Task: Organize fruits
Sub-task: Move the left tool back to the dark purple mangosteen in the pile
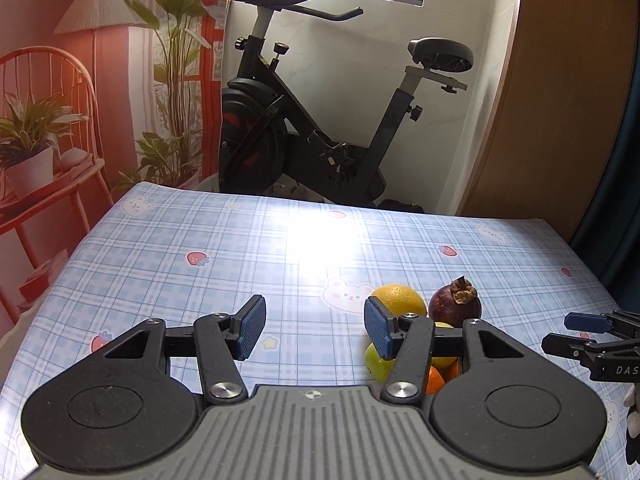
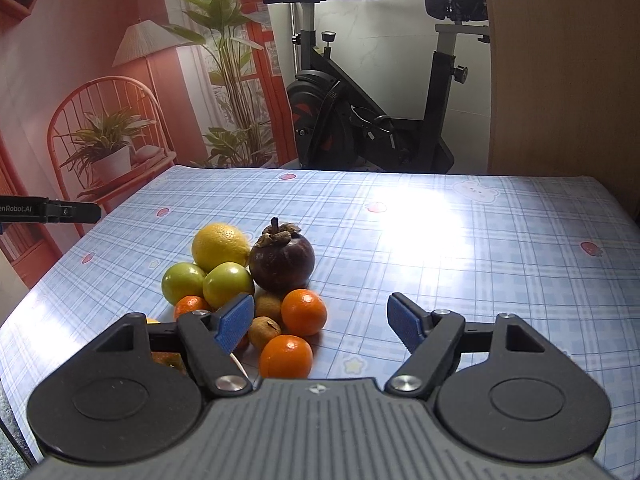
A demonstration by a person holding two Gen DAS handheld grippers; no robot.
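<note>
A heap of fruit sits on a counter (image 2: 440, 240) covered in blue plaid cloth printed with bears and strawberries, as two hand-held tongs hover above it. Seen from the right wrist, the right tongs (image 2: 320, 326) stand wide with nothing between the blue pads, the cluster lying just ahead of and partly behind the left-hand pad. At the far side of the pile a yellow citrus (image 2: 220, 246) touches a dark purple mangosteen (image 2: 282, 260); in front of them are two green fruits (image 2: 206, 284), side by side. Nearer the camera lie three small oranges (image 2: 304, 311) and two brown longan-like fruits (image 2: 264, 332), all packed together. From the left wrist, the left tongs (image 1: 316, 330) are held at a moderate gap, empty, over bare cloth to the left of the pile; the fruit is partly hidden behind the right-hand finger, and the other tool's tips appear at the right edge. Beyond the counter stand an exercise bike (image 2: 360, 120) and a backdrop (image 2: 120, 100) showing a chair, lamp and plants.
</note>
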